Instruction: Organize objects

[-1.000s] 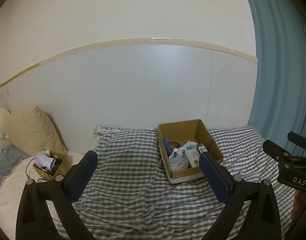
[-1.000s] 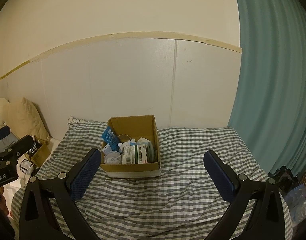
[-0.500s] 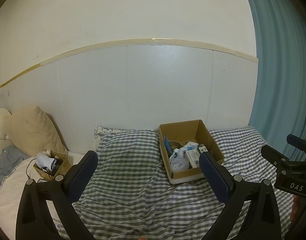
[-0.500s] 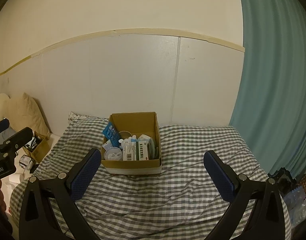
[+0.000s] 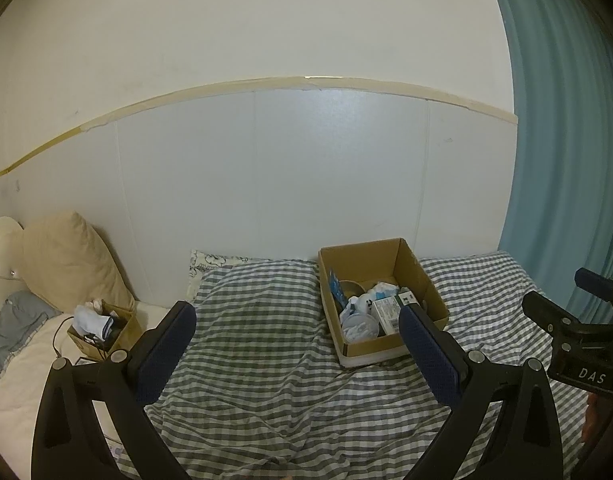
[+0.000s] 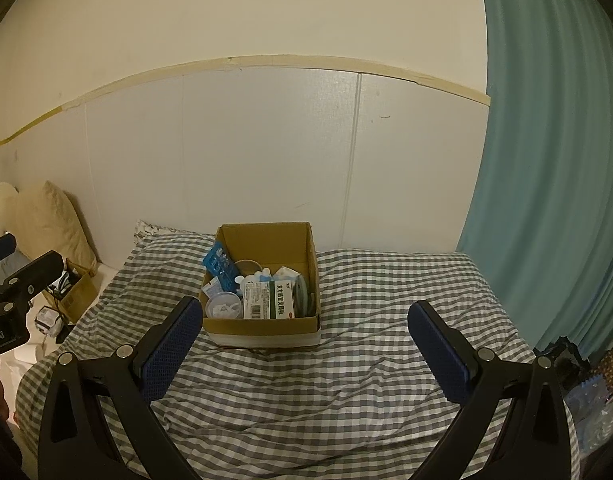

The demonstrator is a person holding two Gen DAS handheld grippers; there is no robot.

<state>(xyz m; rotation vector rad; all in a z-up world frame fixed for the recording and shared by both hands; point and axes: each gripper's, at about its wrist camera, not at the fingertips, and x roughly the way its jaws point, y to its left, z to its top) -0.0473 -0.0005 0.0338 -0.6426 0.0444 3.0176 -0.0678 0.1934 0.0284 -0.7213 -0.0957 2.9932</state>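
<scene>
An open cardboard box [image 6: 262, 276] stands on a grey checked bed cover [image 6: 326, 380]. It holds a green-and-white medicine carton [image 6: 268, 300], a blue blister pack [image 6: 218, 262], a round clear tub [image 6: 223, 306] and other small packs. In the left wrist view the box [image 5: 380, 296] is ahead to the right. My left gripper [image 5: 296, 344] is open and empty, held above the cover short of the box. My right gripper [image 6: 304, 340] is open and empty, with the box just beyond its left finger.
A smaller cardboard box [image 5: 104, 330] with cloth and cables sits at the left by beige pillows [image 5: 72, 260]. A white panelled wall [image 5: 286, 184] runs behind the bed. A teal curtain [image 6: 546, 200] hangs at the right. Bags [image 6: 594, 392] lie at the bed's right side.
Both cameras have tilted down and drawn slightly back; the box sits lower and a little nearer the fingers. Both grippers stay open and empty.
</scene>
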